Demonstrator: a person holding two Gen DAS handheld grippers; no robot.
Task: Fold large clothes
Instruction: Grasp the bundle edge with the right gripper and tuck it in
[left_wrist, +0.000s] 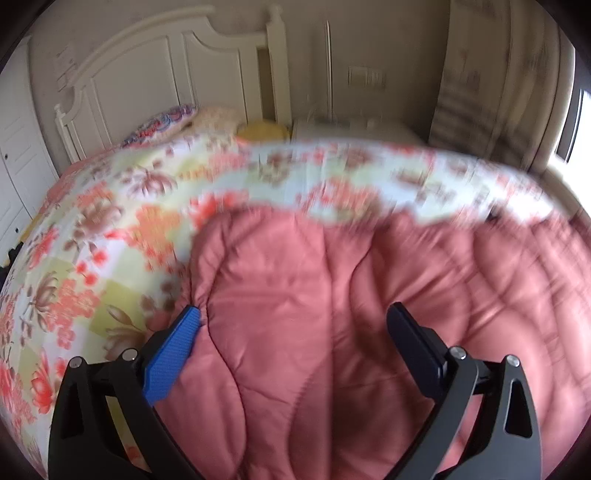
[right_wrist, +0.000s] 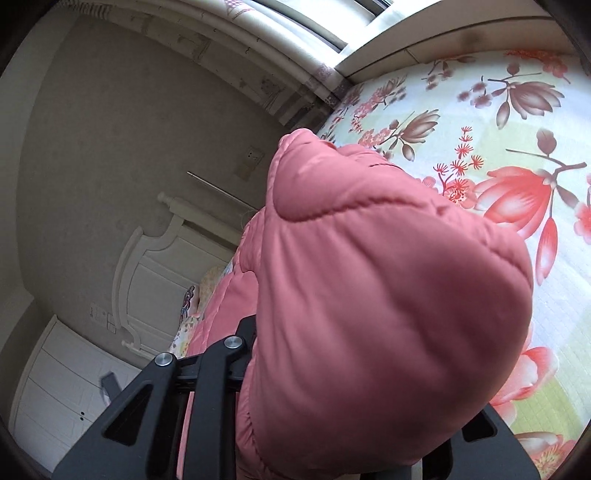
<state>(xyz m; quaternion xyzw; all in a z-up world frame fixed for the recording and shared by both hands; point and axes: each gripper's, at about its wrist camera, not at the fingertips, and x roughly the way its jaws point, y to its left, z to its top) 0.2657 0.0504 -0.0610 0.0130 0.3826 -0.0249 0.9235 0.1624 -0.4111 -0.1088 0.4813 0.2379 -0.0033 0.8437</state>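
A pink quilted padded jacket (left_wrist: 332, 295) lies on a bed with a floral sheet (left_wrist: 92, 229). My left gripper (left_wrist: 295, 317) is open just above the jacket; its blue-padded left finger (left_wrist: 173, 354) sits at the jacket's left edge and the black right finger (left_wrist: 417, 343) is over the fabric. In the right wrist view a puffy fold of the same jacket (right_wrist: 369, 295) bulges over my right gripper (right_wrist: 332, 424) and hides its fingertips. The jaws appear closed on this fold, which is lifted off the floral sheet (right_wrist: 498, 129).
A white headboard (left_wrist: 166, 74) and pillows (left_wrist: 177, 118) stand at the bed's far end. A white wardrobe (right_wrist: 62, 387) is at the left. A window with curtain (right_wrist: 295, 37) is beside the bed. The left wrist view is motion-blurred.
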